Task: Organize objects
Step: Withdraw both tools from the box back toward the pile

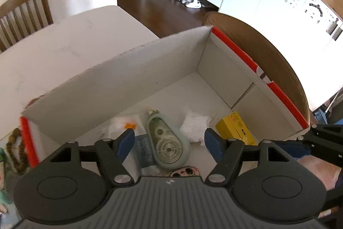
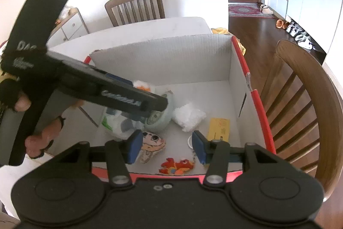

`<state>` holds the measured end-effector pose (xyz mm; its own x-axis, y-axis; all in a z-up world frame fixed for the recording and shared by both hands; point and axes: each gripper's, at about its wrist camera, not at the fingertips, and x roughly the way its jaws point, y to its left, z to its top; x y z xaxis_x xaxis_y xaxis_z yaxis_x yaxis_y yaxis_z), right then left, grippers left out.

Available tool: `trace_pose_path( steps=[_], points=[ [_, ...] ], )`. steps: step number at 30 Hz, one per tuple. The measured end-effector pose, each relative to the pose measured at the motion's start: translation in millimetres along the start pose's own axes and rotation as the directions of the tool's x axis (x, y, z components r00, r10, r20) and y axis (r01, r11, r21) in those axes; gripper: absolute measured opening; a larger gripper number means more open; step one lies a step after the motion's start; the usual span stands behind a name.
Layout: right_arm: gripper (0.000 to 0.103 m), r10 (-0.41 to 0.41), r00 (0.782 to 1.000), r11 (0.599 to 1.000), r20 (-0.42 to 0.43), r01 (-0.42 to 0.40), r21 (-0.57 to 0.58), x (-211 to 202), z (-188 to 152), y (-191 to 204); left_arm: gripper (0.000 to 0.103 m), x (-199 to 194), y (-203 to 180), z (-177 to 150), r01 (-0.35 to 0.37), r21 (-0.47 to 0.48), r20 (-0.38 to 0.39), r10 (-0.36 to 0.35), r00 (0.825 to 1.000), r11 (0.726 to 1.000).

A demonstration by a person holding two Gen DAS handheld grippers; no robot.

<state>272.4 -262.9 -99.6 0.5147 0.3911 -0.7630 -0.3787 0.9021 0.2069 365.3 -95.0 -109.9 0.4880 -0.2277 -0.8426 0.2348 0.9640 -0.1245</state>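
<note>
A white cardboard box (image 2: 167, 57) with red edges (image 2: 260, 113) stands on the white counter (image 2: 137, 28). Its walls are high on the far side and on both long sides, and the red rim on the near side lies just below the right tool (image 2: 167, 146). The far half of the box floor is bare, so there is open room there. A wooden chair (image 2: 300, 100) stands close along the right wall of the box, and another chair (image 2: 135, 5) is behind the counter.

The things lie in the near half of the box: a pale green tape dispenser (image 1: 167, 143), a white crumpled bag (image 1: 194, 127) just beside it, a yellow small box (image 1: 235, 129) near the right wall, a white packet with an orange spot (image 1: 122, 125), a cartoon face charm (image 2: 151, 144) and a red dragon keychain (image 2: 176, 165) close to the near rim.

The left tool (image 1: 169, 143) hangs over the tape dispenser with its blue pads wide apart; it is released and grasps nothing. In the right wrist view, a hand (image 2: 40, 136) in a black fingerless glove holds this tool, which reaches over the left wall into the box.

The right tool is also released: its pads stand apart above the charm and the keychain, with nothing pressed between them.
</note>
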Motion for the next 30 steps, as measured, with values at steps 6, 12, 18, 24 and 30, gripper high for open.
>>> trace_pose_path(
  steps=[6,12,18,24,30],
  points=[
    [0.05,0.004,1.0,1.0,0.018,-0.004,0.018,-8,3,5,0.071,-28,4,-10,-0.003,-0.015,0.06,0.004,0.998,1.0],
    [0.05,0.001,0.999,0.999,0.043,-0.003,0.033,-18,4,14,0.071,-56,17,-17,0.004,-0.031,0.124,0.0,0.992,1.0],
    [0.052,0.001,0.998,0.999,0.069,-0.004,0.034,-26,5,32,0.071,-85,30,-31,-0.003,-0.05,0.173,0.011,0.985,0.999],
    [0.059,0.001,0.995,0.999,0.096,-0.005,0.039,-32,8,54,0.071,-114,42,-44,-0.004,-0.054,0.21,0.015,0.978,0.999],
    [0.063,0.001,0.992,1.0,0.124,-0.005,0.029,-38,8,77,0.071,-141,58,-61,-0.012,-0.066,0.256,0.029,0.966,0.998]
  ],
)
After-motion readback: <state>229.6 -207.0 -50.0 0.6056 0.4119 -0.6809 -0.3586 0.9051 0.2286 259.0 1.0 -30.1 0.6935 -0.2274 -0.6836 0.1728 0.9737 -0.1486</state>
